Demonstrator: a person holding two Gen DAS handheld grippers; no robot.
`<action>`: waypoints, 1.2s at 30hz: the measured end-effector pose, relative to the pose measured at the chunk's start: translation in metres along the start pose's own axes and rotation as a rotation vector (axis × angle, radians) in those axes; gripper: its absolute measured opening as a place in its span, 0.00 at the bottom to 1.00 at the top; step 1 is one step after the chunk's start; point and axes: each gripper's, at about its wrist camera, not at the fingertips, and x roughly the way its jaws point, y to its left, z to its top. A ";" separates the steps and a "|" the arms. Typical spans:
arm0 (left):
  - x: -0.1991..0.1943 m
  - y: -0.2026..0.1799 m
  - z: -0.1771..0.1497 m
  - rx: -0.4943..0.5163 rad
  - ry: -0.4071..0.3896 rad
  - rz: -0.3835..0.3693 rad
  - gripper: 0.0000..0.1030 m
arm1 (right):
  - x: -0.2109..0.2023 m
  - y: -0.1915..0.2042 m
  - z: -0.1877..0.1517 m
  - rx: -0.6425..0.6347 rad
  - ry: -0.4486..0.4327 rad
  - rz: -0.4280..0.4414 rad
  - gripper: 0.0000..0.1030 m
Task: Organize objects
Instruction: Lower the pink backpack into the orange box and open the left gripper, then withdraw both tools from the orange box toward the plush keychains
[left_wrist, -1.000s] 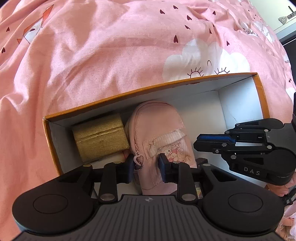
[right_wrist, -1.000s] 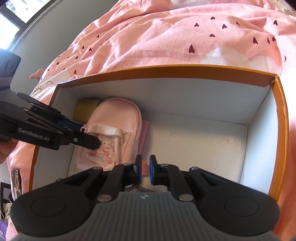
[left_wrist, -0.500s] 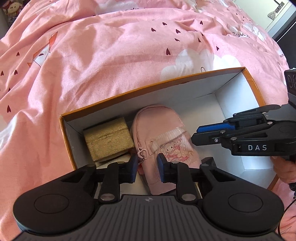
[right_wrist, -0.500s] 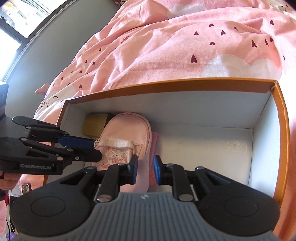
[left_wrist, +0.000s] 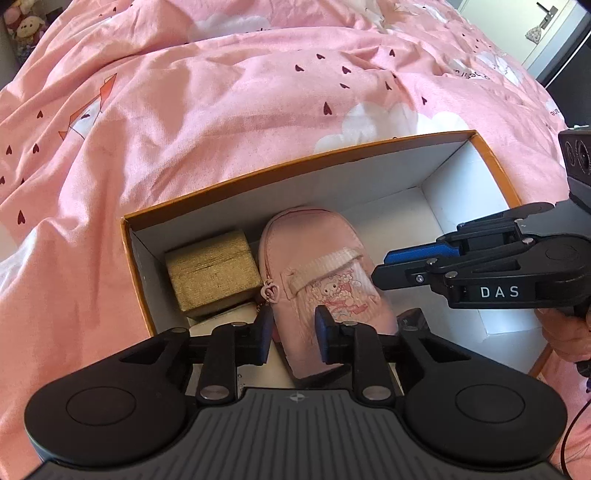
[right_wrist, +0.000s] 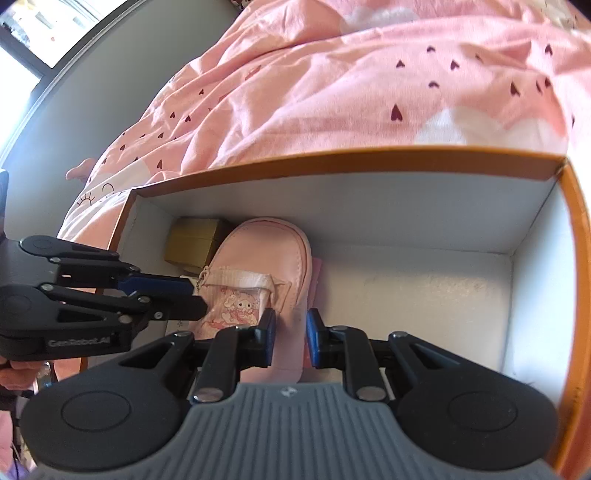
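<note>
An orange-rimmed white box (left_wrist: 303, 162) lies on the pink bed; it also shows in the right wrist view (right_wrist: 369, 158). Inside lie a small pink pouch (left_wrist: 321, 273) with a cartoon print and heart zipper pull, and a gold box (left_wrist: 210, 273) to its left. The pouch (right_wrist: 258, 273) and gold box (right_wrist: 195, 240) show in the right wrist view too. My left gripper (left_wrist: 291, 334) is open above the pouch's near end, holding nothing. My right gripper (right_wrist: 290, 338) is open above the pouch's right edge, empty. Each gripper appears in the other's view, the right one (left_wrist: 402, 269) and the left one (right_wrist: 177, 299).
Pink heart-print bedding (left_wrist: 221, 110) surrounds the box. The right half of the box floor (right_wrist: 413, 295) is bare white. A flat pale item (left_wrist: 229, 314) lies under the gold box. A grey wall (right_wrist: 74, 110) and window are at the left.
Both grippers have risen and pulled back from the box. The left one has let go of the pouch, and the right gripper's jaws have opened from nearly shut.
</note>
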 end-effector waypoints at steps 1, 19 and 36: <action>-0.006 -0.002 -0.002 0.011 -0.005 0.002 0.31 | -0.004 0.003 -0.001 -0.013 -0.006 -0.009 0.22; -0.122 -0.072 -0.071 0.069 -0.401 0.049 0.50 | -0.130 0.074 -0.073 -0.290 -0.336 -0.179 0.74; -0.078 -0.131 -0.157 -0.056 -0.442 -0.063 0.68 | -0.185 0.049 -0.202 -0.130 -0.434 -0.313 0.98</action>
